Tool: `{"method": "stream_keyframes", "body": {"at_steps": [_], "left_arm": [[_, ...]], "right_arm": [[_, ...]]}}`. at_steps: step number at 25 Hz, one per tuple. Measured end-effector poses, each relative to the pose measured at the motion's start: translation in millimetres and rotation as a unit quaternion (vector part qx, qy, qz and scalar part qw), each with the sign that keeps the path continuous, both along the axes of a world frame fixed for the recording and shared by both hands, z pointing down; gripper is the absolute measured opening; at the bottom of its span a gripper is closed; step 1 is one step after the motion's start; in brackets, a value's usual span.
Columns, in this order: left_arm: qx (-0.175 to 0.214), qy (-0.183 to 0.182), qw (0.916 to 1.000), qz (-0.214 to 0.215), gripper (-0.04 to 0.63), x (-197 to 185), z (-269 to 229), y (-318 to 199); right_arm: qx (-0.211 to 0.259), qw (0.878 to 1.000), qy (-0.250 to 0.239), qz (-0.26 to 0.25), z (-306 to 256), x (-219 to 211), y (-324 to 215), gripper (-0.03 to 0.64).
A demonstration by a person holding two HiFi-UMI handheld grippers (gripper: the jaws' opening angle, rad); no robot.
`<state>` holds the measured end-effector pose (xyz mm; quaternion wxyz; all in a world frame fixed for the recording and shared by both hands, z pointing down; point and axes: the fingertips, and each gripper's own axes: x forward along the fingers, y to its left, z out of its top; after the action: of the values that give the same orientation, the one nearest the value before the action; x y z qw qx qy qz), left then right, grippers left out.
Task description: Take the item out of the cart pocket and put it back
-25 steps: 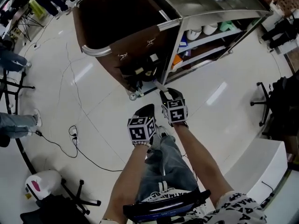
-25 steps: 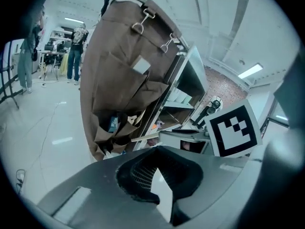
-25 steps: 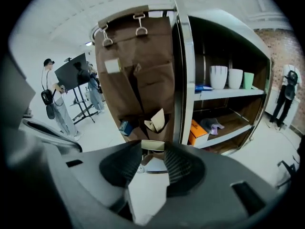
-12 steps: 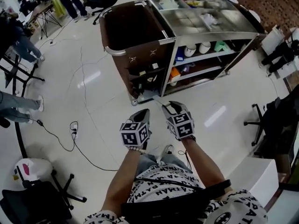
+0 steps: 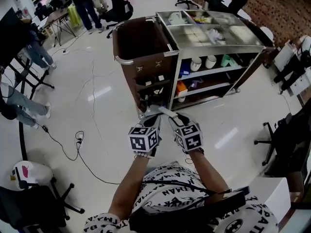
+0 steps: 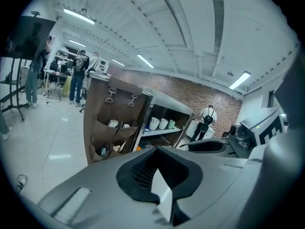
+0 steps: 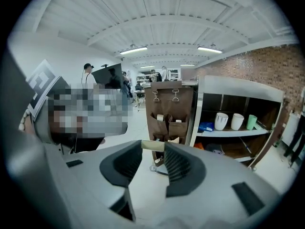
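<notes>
Holding a small flat cream-coloured item (image 7: 151, 145) crosswise at its tips, the right gripper (image 7: 153, 152) has its jaws fairly far apart, with the pads bearing on the item's two ends. It is well clear of the stainless-steel service cart (image 5: 214, 48), which stands at twelve o'clock from both grippers across a stretch of glossy white floor (image 5: 97, 110). The brown fabric pockets (image 5: 149, 84) hang on the cart's end panel, at eleven o'clock from the held item in the head view and dead ahead in the right gripper view. The left gripper (image 6: 158, 166), beside its partner at nine o'clock, has its jaws together on nothing. So the taking-out looks finished. What remains, by my reading, is the whole return: closing the distance to the cart, lining the item up over a pocket mouth, sliding it in and letting go.
</notes>
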<state>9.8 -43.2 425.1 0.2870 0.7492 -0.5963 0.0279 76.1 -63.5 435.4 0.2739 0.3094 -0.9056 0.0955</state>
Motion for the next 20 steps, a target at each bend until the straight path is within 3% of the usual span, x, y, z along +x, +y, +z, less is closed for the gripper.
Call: {"method": "stream_keyframes", "body": {"at_steps": [20], "left_arm": [[-0.022, -0.002, 0.9997, 0.008, 0.000, 16.0, 15.5, 24.4]], "right_arm": [[-0.020, 1.000, -0.006, 0.006, 6.0, 11.5, 16.2, 0.161]]}}
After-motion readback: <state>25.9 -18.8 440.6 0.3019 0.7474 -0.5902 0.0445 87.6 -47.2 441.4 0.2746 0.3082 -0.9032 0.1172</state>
